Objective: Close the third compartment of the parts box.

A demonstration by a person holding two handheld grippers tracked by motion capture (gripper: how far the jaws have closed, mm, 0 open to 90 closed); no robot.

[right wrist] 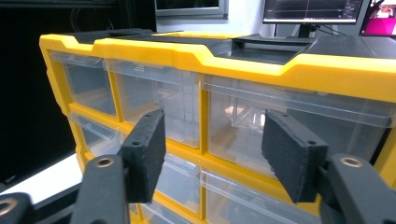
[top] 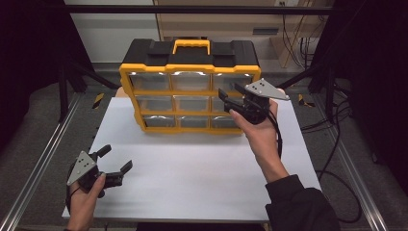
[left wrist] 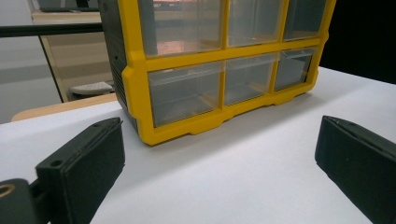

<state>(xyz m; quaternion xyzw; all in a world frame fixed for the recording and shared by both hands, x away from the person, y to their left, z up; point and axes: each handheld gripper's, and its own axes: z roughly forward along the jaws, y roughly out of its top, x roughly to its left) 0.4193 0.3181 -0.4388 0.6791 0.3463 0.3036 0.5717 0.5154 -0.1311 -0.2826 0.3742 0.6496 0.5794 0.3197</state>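
Note:
A yellow and black drawer cabinet point(top: 190, 91) with clear plastic drawers stands at the back of the white tabletop point(top: 192, 178). It has a yellow carry handle point(top: 191, 45) on top. My right gripper point(top: 230, 91) hovers just in front of the cabinet's right-hand drawers, near the upper rows. Its jaws are open with nothing between them. In the right gripper view the right gripper point(right wrist: 215, 126) frames the clear upper drawers point(right wrist: 243, 130) without touching them. My left gripper point(top: 117, 158) rests low at the table's front left, wide open and empty. In the left gripper view the left gripper point(left wrist: 219, 135) faces the cabinet's bottom corner point(left wrist: 140, 126).
Metal rails point(top: 43, 159) run along both sides of the table. Cables point(top: 332, 144) lie on the floor at the right. A wooden unit point(top: 216, 19) stands behind the cabinet. A dark sleeve point(top: 298, 204) comes in at the bottom right.

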